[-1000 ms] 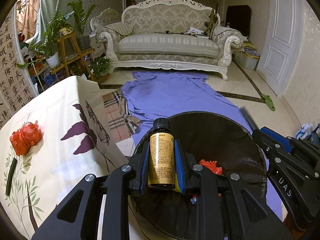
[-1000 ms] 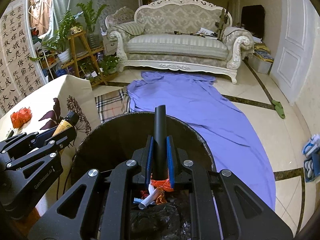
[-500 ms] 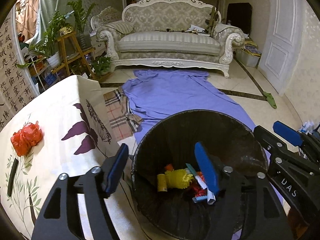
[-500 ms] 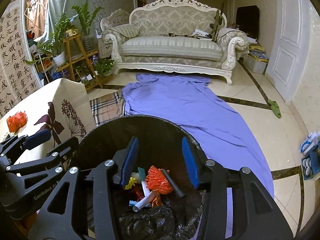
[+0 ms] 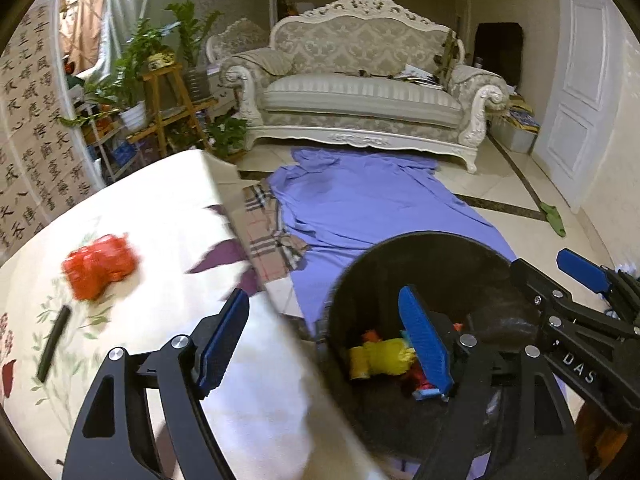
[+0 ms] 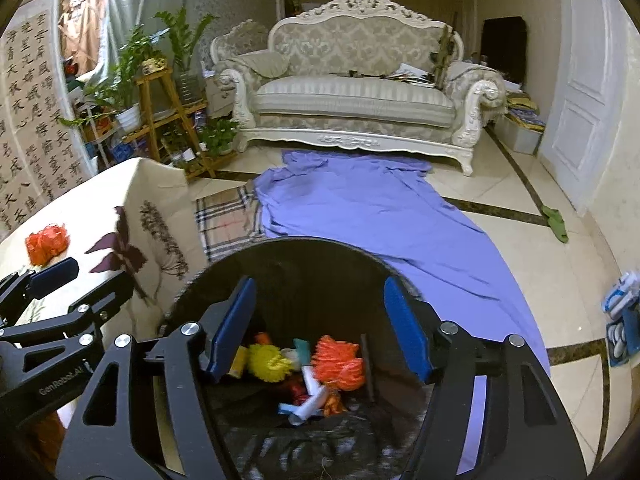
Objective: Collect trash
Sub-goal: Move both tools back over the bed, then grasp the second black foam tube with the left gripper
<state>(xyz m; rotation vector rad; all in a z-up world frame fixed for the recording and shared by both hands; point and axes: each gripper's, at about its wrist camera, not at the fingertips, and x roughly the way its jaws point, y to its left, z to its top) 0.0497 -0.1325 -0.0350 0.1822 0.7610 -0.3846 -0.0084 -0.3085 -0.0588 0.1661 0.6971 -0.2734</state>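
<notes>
A black trash bin [image 5: 440, 256] stands on the floor beside a table [image 5: 168, 232] covered with a floral cloth. In the bin lie a small yellow-labelled bottle [image 5: 358, 362], a thin black tube [image 6: 367, 364], an orange wad [image 6: 340, 364] and other scraps. My left gripper [image 5: 324, 340] straddles the table edge and the bin rim; its jaws are opening with nothing between them. My right gripper [image 6: 320, 328] hangs over the bin, jaws opening and empty. A red-orange crumpled bag [image 5: 98, 266] and a black stick [image 5: 54, 344] lie on the table.
A purple sheet [image 5: 372, 204] and a plaid cloth [image 5: 268, 232] are spread on the tiled floor beyond the bin. A white sofa [image 5: 360, 96] stands at the back, a wooden plant stand [image 5: 168, 108] at the left, a white door [image 5: 580, 80] at the right.
Both grippers have opened. The bottle dropped from the left one and the black tube from the right one into the bin. The left gripper has swung left toward the table.
</notes>
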